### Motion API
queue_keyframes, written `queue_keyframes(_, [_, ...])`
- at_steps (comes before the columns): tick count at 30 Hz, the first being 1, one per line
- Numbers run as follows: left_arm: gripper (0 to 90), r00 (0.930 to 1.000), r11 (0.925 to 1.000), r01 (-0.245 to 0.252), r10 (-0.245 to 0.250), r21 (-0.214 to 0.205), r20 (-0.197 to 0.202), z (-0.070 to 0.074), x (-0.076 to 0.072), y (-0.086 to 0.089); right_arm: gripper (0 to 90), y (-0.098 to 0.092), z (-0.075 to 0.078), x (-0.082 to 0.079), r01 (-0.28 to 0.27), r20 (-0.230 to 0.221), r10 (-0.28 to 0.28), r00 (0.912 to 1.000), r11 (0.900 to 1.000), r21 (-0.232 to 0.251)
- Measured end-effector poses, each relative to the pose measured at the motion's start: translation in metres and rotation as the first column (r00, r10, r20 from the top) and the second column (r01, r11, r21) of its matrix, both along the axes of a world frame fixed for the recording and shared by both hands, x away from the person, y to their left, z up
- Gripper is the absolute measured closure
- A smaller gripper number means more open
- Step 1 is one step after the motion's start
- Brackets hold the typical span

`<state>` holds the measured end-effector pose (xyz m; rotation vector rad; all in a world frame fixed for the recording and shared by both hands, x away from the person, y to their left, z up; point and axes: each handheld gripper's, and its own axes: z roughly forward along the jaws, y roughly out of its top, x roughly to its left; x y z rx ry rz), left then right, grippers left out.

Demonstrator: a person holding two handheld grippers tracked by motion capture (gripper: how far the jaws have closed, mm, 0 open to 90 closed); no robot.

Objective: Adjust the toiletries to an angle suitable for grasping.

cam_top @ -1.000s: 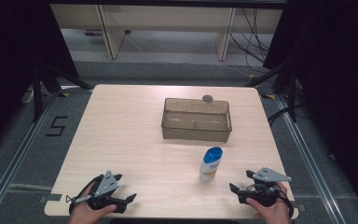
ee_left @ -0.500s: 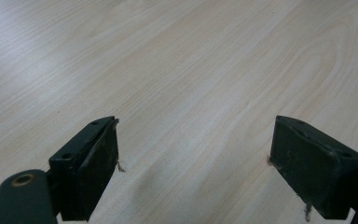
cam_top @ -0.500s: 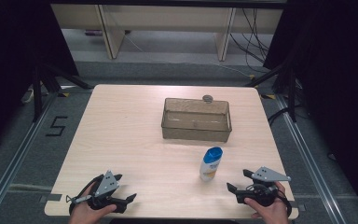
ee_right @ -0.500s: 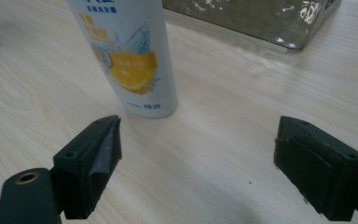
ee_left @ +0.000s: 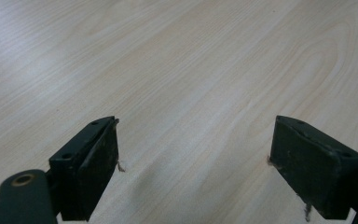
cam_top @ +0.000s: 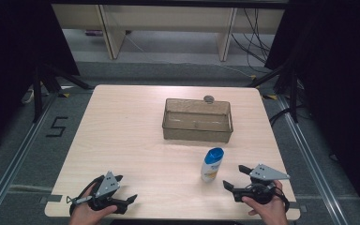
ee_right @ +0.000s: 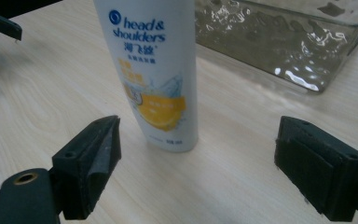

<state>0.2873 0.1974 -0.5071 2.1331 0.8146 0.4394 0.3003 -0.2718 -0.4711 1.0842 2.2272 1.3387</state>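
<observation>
A white shampoo bottle [cam_top: 211,165] with a blue cap stands upright on the wooden table [cam_top: 131,131], in front of a clear plastic bin [cam_top: 197,120]. My right gripper [cam_top: 236,177] is open just right of the bottle, its jaws pointing at it. In the right gripper view the bottle [ee_right: 154,70] stands a little ahead of the gap between the jaws [ee_right: 196,172], nearer the left one. My left gripper [cam_top: 127,199] is open at the table's front left, over bare wood [ee_left: 186,93], with nothing between its jaws [ee_left: 193,163].
The clear bin [ee_right: 279,42] lies beyond the bottle, right of it in the right gripper view. A small round grey object [cam_top: 209,99] sits on the table behind the bin. Dark stands and cables surround the table.
My right gripper has edged slightly left toward the bottle. The left gripper has stayed where it was.
</observation>
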Motion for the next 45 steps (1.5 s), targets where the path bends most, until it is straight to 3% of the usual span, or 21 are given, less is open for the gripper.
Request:
queue_keyframes(1, [15.0,1.0,0.9998,-0.005,0.005,-0.019,-0.002,-0.001,0.0,-0.001,15.7,0.0,0.0,0.0,0.0,0.0,0.0,1.0,1.0,0.0])
queue_keyframes(3, [15.0,1.0,0.9998,-0.005,0.005,-0.017,-0.002,-0.001,0.0,-0.001,15.6,0.001,0.001,0.003,-0.016,0.025,0.016,0.9996,0.9999,-0.006])
queue_keyframes(4, [15.0,1.0,1.0,0.009,-0.009,0.002,-0.003,0.0,0.0,0.0,15.6,0.003,0.002,0.002,-0.014,-0.009,0.014,0.9999,0.9999,0.0])
queue_keyframes(5, [15.0,0.9999,0.9999,0.013,-0.013,0.007,-0.007,0.0,0.001,0.001,15.6,0.003,0.002,0.005,-0.031,0.028,0.032,0.9991,0.9995,-0.01])
queue_keyframes(6, [15.0,0.9999,0.9997,0.002,-0.002,0.025,0.011,0.0,0.002,0.001,15.6,0.004,0.003,0.005,-0.034,0.019,0.034,0.9992,0.9994,-0.007])
queue_keyframes(9, [15.0,1.0,0.9997,0.006,-0.006,0.022,0.003,0.001,0.001,0.001,15.6,0.008,0.003,0.007,-0.035,0.015,0.035,0.9993,0.9994,-0.006])
queue_keyframes(10, [15.0,0.9999,0.9997,0.002,-0.002,0.022,0.012,-0.001,0.002,0.0,15.6,0.009,0.003,0.011,-0.054,0.054,0.055,0.997,0.9984,-0.015])
queue_keyframes(13, [15.0,1.0,0.9999,0.001,-0.001,-0.016,-0.002,-0.001,0.0,-0.001,15.6,0.01,0.004,0.011,-0.058,0.035,0.058,0.9977,0.9982,-0.013])
queue_keyframes(14, [15.0,0.9999,0.9998,0.015,-0.015,0.011,-0.003,0.0,0.001,0.001,15.6,0.013,0.005,0.013,-0.062,0.047,0.063,0.9969,0.998,-0.012])
queue_keyframes(15, [15.0,1.0,0.9999,0.003,-0.003,-0.01,-0.003,-0.001,0.0,-0.001,15.6,0.013,0.005,0.013,-0.062,0.047,0.063,0.9969,0.998,-0.012])
queue_keyframes(16, [15.0,0.9999,0.9995,0.016,-0.016,0.026,-0.005,0.001,0.002,0.002,15.6,0.014,0.005,0.014,-0.062,0.05,0.063,0.9968,0.9979,-0.018])
queue_keyframes(17, [15.0,1.0,0.9997,0.004,-0.004,0.025,0.005,0.0,0.002,0.001,15.6,0.016,0.006,0.015,-0.068,0.047,0.068,0.9966,0.9977,-0.009])
queue_keyframes(18, [15.0,0.9999,0.9999,0.009,-0.009,-0.007,-0.009,0.0,0.0,0.0,15.6,0.016,0.005,0.017,-0.077,0.068,0.078,0.9946,0.9969,-0.015])
queue_keyframes(19, [15.0,0.9997,0.9995,0.022,-0.022,0.021,-0.009,0.001,0.001,0.002,15.6,0.019,0.006,0.018,-0.076,0.06,0.077,0.9952,0.9968,-0.023])
queue_keyframes(22, [15.0,0.9999,0.9999,0.011,-0.011,-0.001,0.0,0.0,0.001,0.0,15.6,0.023,0.005,0.023,-0.093,0.073,0.095,0.9928,0.9949,-0.039])
queue_keyframes(26, [15.0,0.9999,0.9995,0.016,-0.016,0.027,-0.007,0.001,0.002,0.002,15.6,0.027,0.004,0.025,-0.103,0.07,0.105,0.992,0.9941,-0.035])
queue_keyframes(27, [15.0,0.9999,0.9996,0.015,-0.015,0.024,-0.004,0.0,0.002,0.002,15.6,0.029,0.004,0.026,-0.114,0.081,0.116,0.9899,0.993,-0.03])
queue_keyframes(29, [15.0,0.9999,0.9997,0.015,-0.015,0.02,-0.002,0.0,0.001,0.001,15.6,0.032,0.004,0.026,-0.123,0.054,0.124,0.9908,0.9922,-0.02])
queue_keyframes(31, [15.0,0.9999,0.9996,0.013,-0.013,0.024,-0.002,0.0,0.002,0.001,15.6,0.034,0.003,0.029,-0.129,0.082,0.131,0.988,0.9911,-0.032])
queue_keyframes(37, [15.0,0.9999,0.9995,0.016,-0.016,0.026,-0.006,0.001,0.002,0.002,15.7,0.038,0.003,0.036,-0.15,0.075,0.15,0.9858,0.9887,-0.012])
queue_keyframes(45, [15.0,0.9999,0.9995,0.016,-0.015,0.027,-0.006,0.001,0.002,0.002,15.8,0.046,0.002,0.041,-0.166,0.089,0.169,0.9817,0.9855,-0.033])
